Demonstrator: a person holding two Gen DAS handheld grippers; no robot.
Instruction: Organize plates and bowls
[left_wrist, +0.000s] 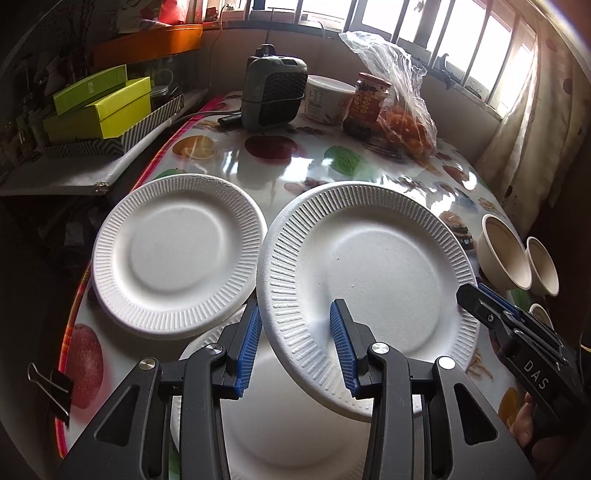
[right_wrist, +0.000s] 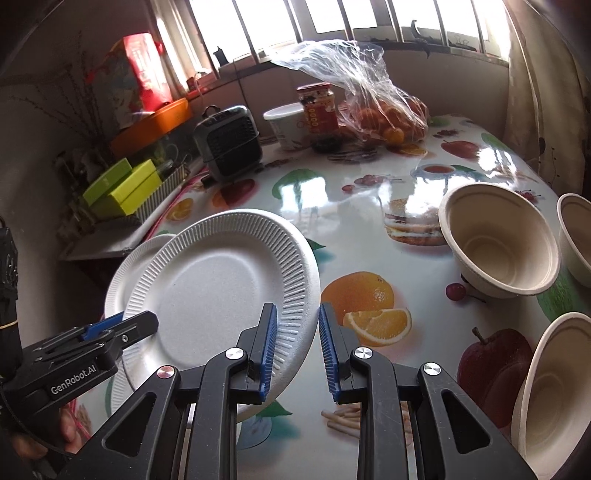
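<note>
A white paper plate (left_wrist: 369, 280) (right_wrist: 221, 280) hangs tilted above the fruit-print table (left_wrist: 266, 162). My left gripper (left_wrist: 297, 314) (right_wrist: 136, 321) is shut on its near-left rim, one pad on the face and one under the edge. At the plate's right rim, my right gripper (right_wrist: 297, 308) (left_wrist: 469, 291) is shut on it too. A second plate (left_wrist: 177, 254) (right_wrist: 122, 273) lies flat at the left, and a third (left_wrist: 266, 435) lies beneath the lifted one. Three beige bowls (right_wrist: 498, 243) (right_wrist: 576, 236) (right_wrist: 554, 387) stand at the right, also in the left wrist view (left_wrist: 502, 251).
At the back of the table stand a dark fan heater (left_wrist: 275, 96), a white tub (left_wrist: 328, 98), a jar (left_wrist: 365, 103) and a plastic bag of oranges (left_wrist: 402, 122). Green boxes (left_wrist: 99, 107) sit on a side shelf. A binder clip (left_wrist: 55, 387) grips the table's left edge.
</note>
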